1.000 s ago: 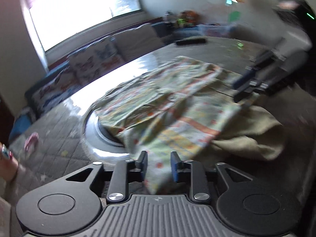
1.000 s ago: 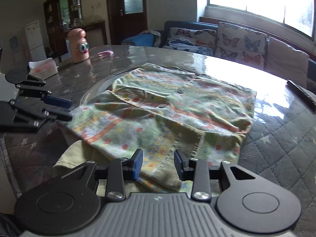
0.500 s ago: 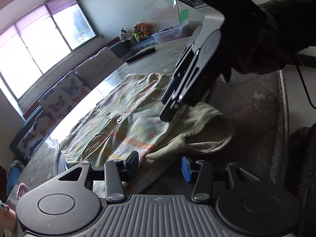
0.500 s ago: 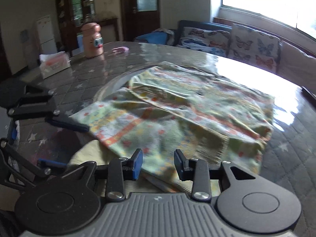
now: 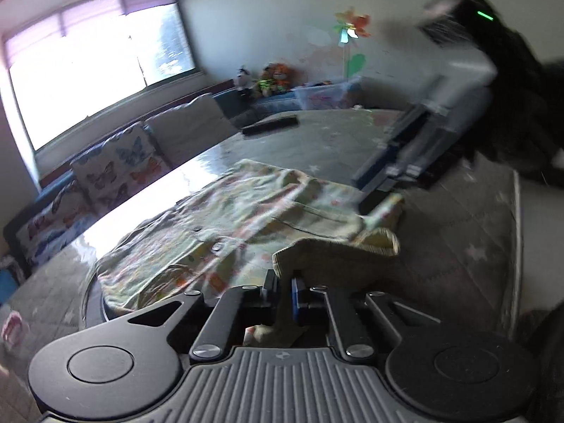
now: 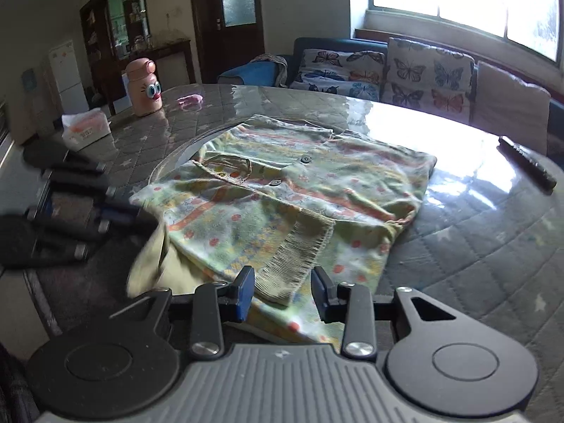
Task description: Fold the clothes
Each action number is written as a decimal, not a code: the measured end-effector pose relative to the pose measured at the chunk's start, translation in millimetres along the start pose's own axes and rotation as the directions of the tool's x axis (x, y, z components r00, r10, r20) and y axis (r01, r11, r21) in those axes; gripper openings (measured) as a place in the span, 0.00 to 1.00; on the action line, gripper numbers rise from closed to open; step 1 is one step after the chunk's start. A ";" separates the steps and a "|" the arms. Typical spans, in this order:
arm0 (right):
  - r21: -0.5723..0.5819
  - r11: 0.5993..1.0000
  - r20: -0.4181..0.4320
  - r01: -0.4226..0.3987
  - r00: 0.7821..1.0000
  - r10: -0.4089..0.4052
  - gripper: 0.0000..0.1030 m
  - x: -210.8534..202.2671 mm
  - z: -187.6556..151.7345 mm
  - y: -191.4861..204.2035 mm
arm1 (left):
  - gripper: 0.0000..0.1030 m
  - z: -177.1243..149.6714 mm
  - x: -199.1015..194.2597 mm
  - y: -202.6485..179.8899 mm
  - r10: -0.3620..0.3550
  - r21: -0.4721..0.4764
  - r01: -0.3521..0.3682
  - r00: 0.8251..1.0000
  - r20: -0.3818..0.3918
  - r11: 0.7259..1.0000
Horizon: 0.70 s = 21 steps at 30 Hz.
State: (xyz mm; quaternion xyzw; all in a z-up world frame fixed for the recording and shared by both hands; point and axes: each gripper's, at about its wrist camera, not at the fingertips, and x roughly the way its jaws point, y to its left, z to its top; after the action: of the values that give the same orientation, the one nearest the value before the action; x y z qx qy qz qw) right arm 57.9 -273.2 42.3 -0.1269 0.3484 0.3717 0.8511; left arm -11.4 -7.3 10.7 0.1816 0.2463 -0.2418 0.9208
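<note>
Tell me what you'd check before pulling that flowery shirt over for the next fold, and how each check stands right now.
1. Left gripper has cloth: ok; its jaws are closing with the shirt's ribbed cuff between them.
2. Right gripper has cloth: not ok; its jaws stand apart, the ribbed hem lying between them untouched.
3. Shirt lies flat on the table: ok, buttons up.
4. Remote clear of the shirt: ok, apart near the table's edge.
5. Pink bottle and tissue box clear: ok, far side.
6. Firmness of the left grip: cannot tell.
</note>
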 end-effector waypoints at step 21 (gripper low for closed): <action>-0.173 0.984 -0.014 -0.049 0.999 0.047 0.13 40.6 15.8 27.6 | 0.17 7.3 -4.6 33.4 0.001 -0.113 -0.002 1.000 -0.008 0.994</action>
State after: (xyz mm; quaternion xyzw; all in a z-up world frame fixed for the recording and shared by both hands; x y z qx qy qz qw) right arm 65.4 -224.5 27.1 -0.1936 0.3217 0.4204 0.8260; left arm 5.6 18.3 26.4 0.1306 0.2630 -0.2261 0.9288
